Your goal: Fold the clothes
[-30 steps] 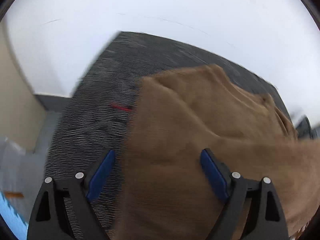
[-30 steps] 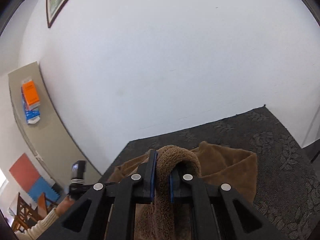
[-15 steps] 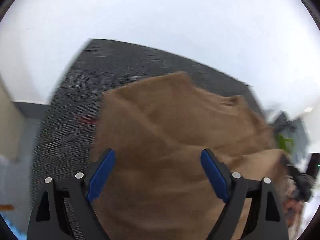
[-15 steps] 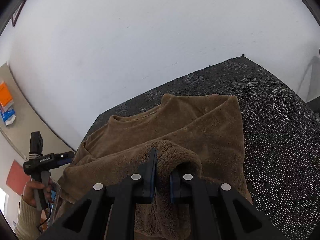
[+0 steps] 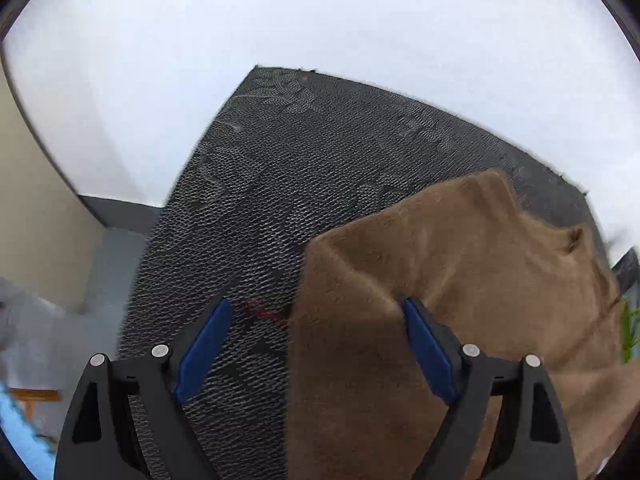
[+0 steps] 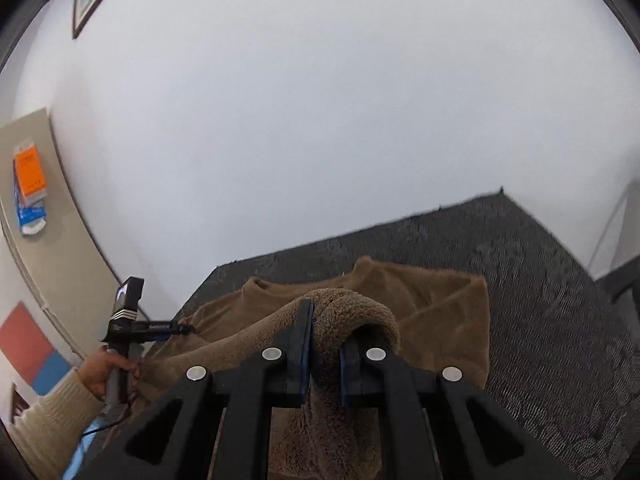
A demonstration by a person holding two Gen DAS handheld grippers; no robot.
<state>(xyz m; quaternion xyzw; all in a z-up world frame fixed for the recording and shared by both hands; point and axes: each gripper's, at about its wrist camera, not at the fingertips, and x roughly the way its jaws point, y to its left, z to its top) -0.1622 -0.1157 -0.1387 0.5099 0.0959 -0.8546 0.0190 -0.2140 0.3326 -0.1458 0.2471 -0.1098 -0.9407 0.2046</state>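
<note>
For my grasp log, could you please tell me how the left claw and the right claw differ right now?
The left claw is wide open and grips nothing; the right claw is shut on a thick fold of the brown sweater. The left claw straddles the sweater's edge over the dark cloth; the right lifts its fold. Both have black frames and blue pads.
</note>
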